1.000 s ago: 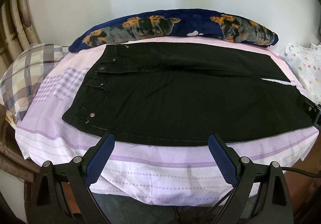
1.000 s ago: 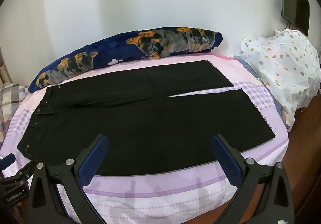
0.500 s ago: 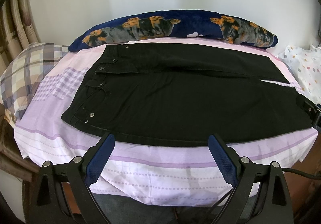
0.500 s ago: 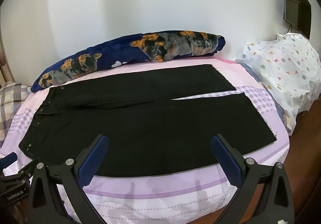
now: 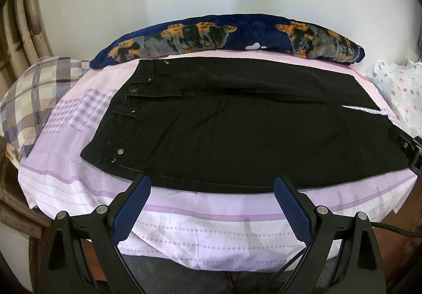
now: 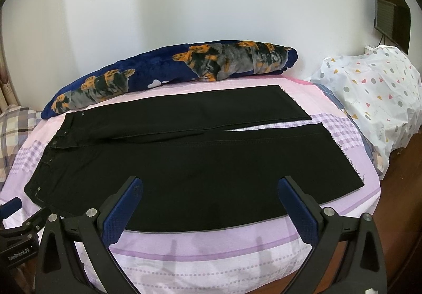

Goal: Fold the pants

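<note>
Left wrist view puts the black pants (image 5: 237, 133) flat on the bed (image 5: 211, 225), long axis running side to side, waistband (image 5: 124, 114) toward my left, hems toward my right. My left tongs (image 5: 212, 204) hang spread wide and empty just short of the near edge, nearer the waist end. From the right wrist view, my right tongs (image 6: 211, 204) are equally wide and empty, over the near leg, closer to the hems (image 6: 343, 154). I judge the fold not begun; each tong would take its own end of the near edge.
</note>
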The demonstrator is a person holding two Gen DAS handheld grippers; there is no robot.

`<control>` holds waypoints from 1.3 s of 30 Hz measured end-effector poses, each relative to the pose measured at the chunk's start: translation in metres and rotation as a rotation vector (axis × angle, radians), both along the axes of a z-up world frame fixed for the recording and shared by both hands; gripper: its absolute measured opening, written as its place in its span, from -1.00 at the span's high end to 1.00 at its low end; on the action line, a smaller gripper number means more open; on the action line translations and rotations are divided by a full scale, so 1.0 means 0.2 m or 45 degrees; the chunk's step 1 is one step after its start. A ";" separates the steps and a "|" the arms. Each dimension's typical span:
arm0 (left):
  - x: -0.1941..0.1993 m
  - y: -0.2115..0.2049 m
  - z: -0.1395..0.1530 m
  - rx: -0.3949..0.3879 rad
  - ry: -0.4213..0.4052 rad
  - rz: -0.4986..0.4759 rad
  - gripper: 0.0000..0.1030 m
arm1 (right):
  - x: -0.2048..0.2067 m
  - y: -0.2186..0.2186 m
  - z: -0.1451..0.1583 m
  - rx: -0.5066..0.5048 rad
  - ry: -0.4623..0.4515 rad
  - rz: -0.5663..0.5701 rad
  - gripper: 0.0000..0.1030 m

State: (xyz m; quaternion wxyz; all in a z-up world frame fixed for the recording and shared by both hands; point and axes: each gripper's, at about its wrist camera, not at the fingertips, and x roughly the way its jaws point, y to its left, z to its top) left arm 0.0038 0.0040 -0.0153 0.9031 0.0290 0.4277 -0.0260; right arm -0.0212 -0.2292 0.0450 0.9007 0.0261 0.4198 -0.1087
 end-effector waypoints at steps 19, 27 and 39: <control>0.06 -0.01 -0.03 -0.035 0.003 -0.002 -0.83 | 0.01 0.02 -0.02 -0.019 -0.008 0.038 -0.98; 0.15 0.11 -0.05 -0.069 0.016 0.003 -0.83 | 0.13 0.08 -0.10 -0.034 0.146 0.137 -0.98; 0.64 0.61 -0.06 -0.170 0.091 0.071 -0.50 | 0.55 0.13 -0.15 0.132 0.247 0.222 -0.99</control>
